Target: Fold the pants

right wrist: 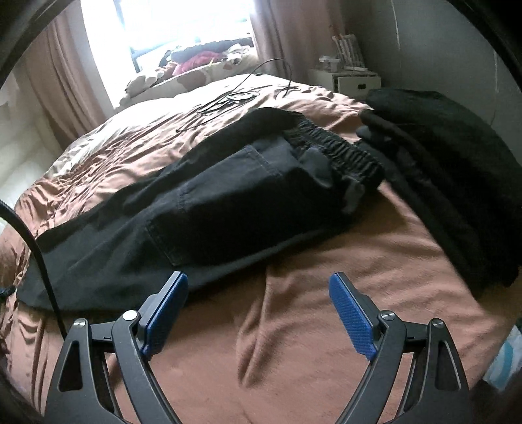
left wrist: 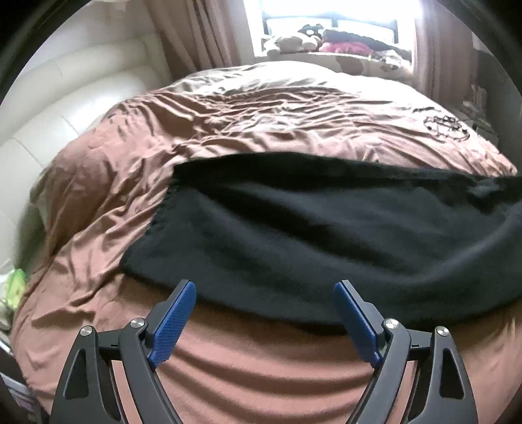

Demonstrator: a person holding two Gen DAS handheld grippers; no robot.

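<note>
Pants (right wrist: 208, 195) — dark, lying flat across the brown bedspread (right wrist: 326, 310), elastic waistband toward a stack of black garments (right wrist: 456, 182) at right, touching or nearly so. Left gripper (left wrist: 264, 287) hovers at the leg's near edge, fingers spread, nothing between them. Right gripper (right wrist: 257, 280) likewise spread and empty — just beside the seat. Bright window (left wrist: 329, 16), curtains (left wrist: 199, 36) beyond the bed; thin cable (right wrist: 241, 94) on the far bedspread.

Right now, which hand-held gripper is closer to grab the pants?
Probably left: the left hand-held gripper is open with the pants edge between its fingertips. The right hand-held gripper hangs open over bare bedspread.
</note>
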